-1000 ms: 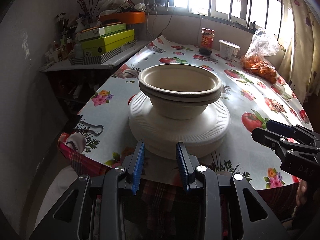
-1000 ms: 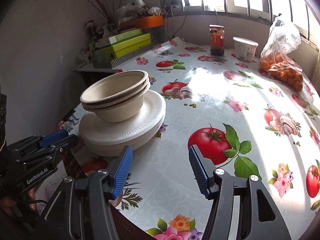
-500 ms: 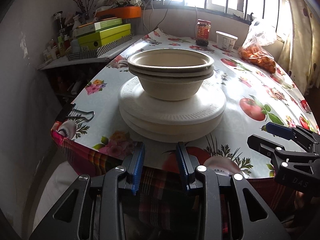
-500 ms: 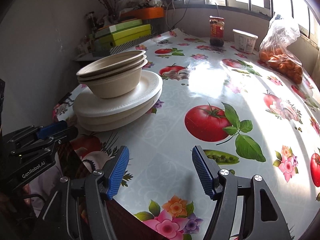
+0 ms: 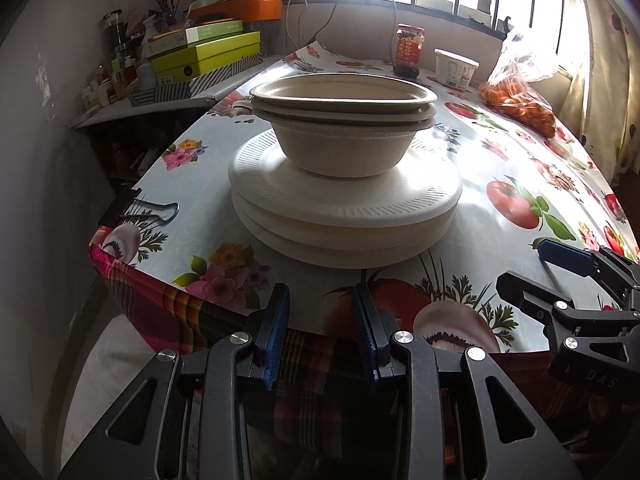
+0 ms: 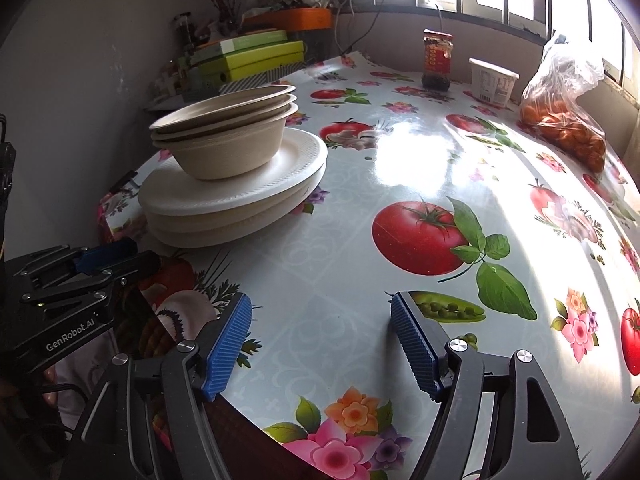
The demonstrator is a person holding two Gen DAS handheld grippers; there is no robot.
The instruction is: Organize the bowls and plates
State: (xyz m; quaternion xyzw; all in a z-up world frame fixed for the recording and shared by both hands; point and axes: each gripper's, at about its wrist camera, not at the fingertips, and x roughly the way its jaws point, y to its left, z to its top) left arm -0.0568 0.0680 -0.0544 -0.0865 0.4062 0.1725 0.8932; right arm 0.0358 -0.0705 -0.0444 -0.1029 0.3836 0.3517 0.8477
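Nested bowls (image 5: 344,136) sit on stacked plates (image 5: 344,216) at the desk (image 6: 400,184) near edge, 12 o'clock of the left tongs (image 5: 320,332). Left tongs narrowly parted, empty; right tongs (image 6: 320,344) wide apart, empty.

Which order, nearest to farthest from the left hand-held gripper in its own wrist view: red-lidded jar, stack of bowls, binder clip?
From the left hand-held gripper:
1. Binder clip, left table edge.
2. Stack of bowls, centre, atop plates.
3. Red-lidded jar, far end near window.
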